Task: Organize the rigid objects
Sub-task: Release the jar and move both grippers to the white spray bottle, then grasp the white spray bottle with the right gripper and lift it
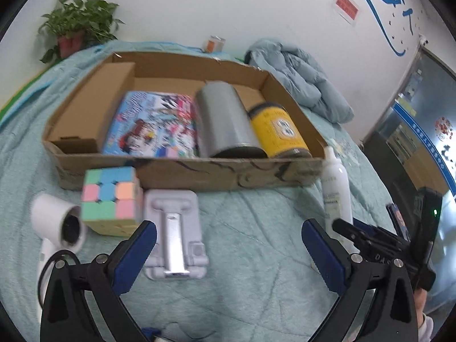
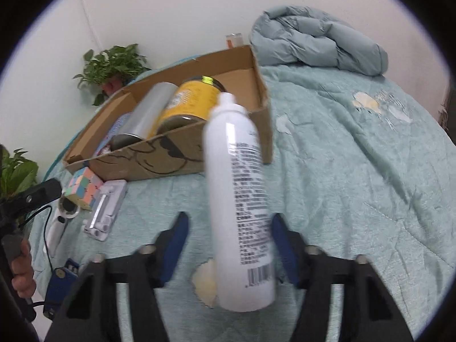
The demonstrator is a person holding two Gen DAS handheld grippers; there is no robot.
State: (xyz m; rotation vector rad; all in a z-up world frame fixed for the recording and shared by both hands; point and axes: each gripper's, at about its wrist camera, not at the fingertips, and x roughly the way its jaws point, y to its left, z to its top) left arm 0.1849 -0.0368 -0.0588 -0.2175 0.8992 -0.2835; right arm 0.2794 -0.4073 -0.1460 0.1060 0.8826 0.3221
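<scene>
A white spray bottle (image 2: 239, 188) stands upright on the teal quilt (image 2: 356, 171), between the pads of my right gripper (image 2: 230, 216). The right pad sits against it and a gap shows at the left pad, so the jaws are open. In the left wrist view the same bottle (image 1: 336, 191) stands by the box's near right corner. My left gripper (image 1: 228, 235) hangs open and empty over the quilt, with a grey phone stand (image 1: 173, 228) just inside its left finger. A pastel puzzle cube (image 1: 109, 196) and a white hair dryer (image 1: 57, 222) lie further left.
The shallow cardboard box (image 1: 228, 173) holds a colourful book (image 1: 154, 125), a grey can (image 1: 225, 119) and a yellow jar (image 1: 279, 131). A folded duvet (image 1: 299, 77) lies behind it, and a potted plant (image 1: 77, 25) stands at the back left. A small blue device (image 2: 61, 282) lies near the person's hand.
</scene>
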